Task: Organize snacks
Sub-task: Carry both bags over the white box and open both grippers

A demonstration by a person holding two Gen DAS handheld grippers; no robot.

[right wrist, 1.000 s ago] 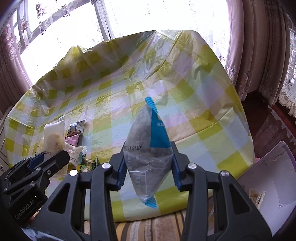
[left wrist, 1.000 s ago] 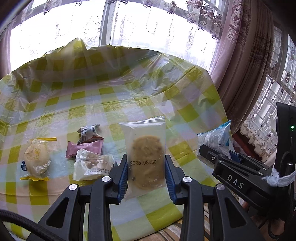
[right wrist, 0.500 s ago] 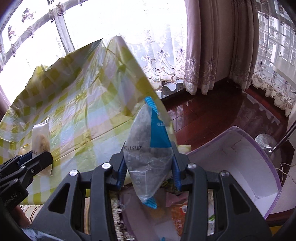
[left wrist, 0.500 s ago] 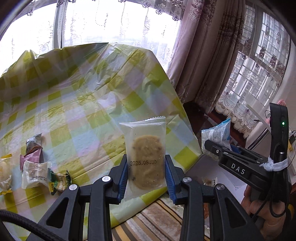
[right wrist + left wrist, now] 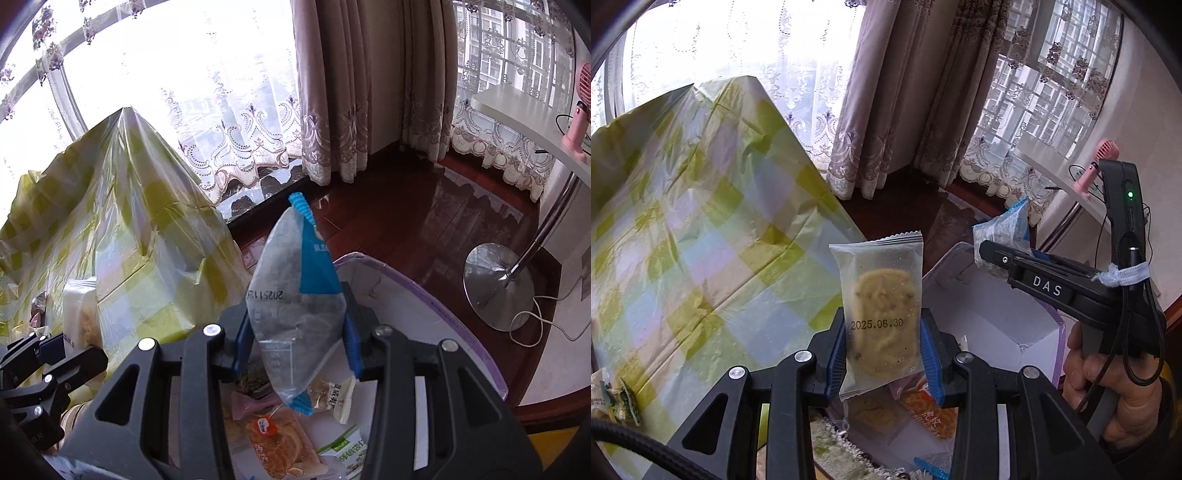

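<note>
My left gripper (image 5: 882, 350) is shut on a clear cookie packet (image 5: 881, 317) stamped 2025.08.30 and holds it upright above a white box with a purple rim (image 5: 1015, 325). My right gripper (image 5: 295, 339) is shut on a blue and grey snack bag (image 5: 295, 299) and holds it over the same box (image 5: 443, 306). The right gripper also shows at the right of the left wrist view (image 5: 1045, 284), and the left gripper at the lower left of the right wrist view (image 5: 44, 365). Several snack packets (image 5: 277, 439) lie in the box.
The table with the yellow checked plastic cloth (image 5: 701, 240) is on the left, with a few wrapped snacks (image 5: 613, 398) at its near edge. Dark wooden floor (image 5: 424, 206), curtains, a chrome stand base (image 5: 498, 284) and a white shelf with a pink fan (image 5: 580, 125) are to the right.
Both grippers have swung right, away from the table, with their packets still held. They are now over the box, which has come into full view.
</note>
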